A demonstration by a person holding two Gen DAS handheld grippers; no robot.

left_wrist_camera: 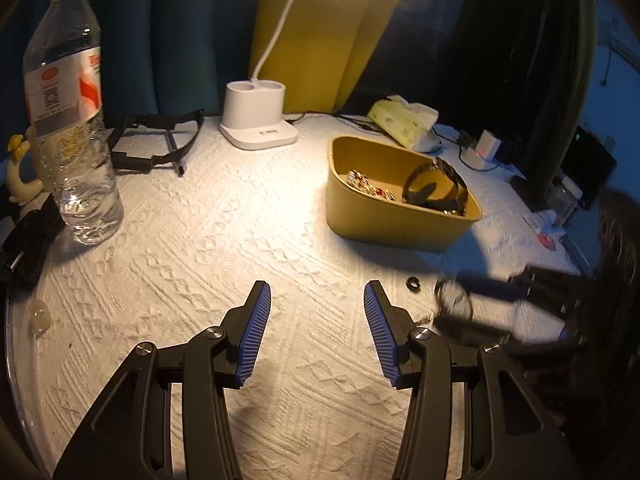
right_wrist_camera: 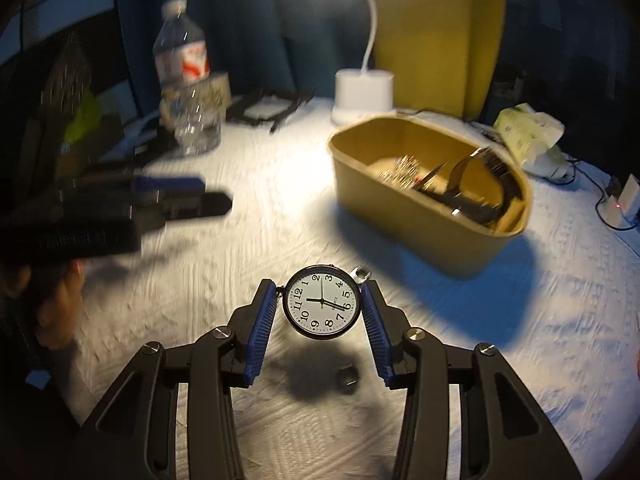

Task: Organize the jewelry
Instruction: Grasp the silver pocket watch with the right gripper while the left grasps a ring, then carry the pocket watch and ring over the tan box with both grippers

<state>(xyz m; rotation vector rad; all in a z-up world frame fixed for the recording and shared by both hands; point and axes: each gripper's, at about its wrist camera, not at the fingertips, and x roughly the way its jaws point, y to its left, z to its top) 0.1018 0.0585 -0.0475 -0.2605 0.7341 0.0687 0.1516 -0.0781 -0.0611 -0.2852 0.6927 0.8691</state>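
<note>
We have the right hand-held gripper (right_wrist_camera: 322,300) clamped on a round watch face (right_wrist_camera: 322,302), white dial with black numerals, pinched edge to edge between its 2 blue ribbed pads (right_wrist_camera: 262,330). The watch is held up off the white textured surface (right_wrist_camera: 224,280), its dark shadow lying on the cloth below, where a small dark item (right_wrist_camera: 347,376) also lies (too blurred for us to name).

From the left wrist view, the left hand-held gripper (left_wrist_camera: 317,312) is spread wide with nothing between its pads, poised over bare cloth. Off to its right we catch the right hand-held gripper (left_wrist_camera: 500,304) as a motion-blurred dark shape with the watch face (left_wrist_camera: 454,298) at its tip, and a small black ring (left_wrist_camera: 413,282) resting on the surface just beside it.

Farther back sits the yellow tub (left_wrist_camera: 384,216), which already holds a cluster of sparkly pieces (left_wrist_camera: 366,184) and a black strap with a metal buckle (left_wrist_camera: 436,190). A white lamp base (left_wrist_camera: 258,120) stands behind, lit from above, with a water bottle (left_wrist_camera: 68,120) upright at the left, black glasses (left_wrist_camera: 156,140) between them, and a crumpled yellow packet (left_wrist_camera: 402,120) beyond the tub.
</note>
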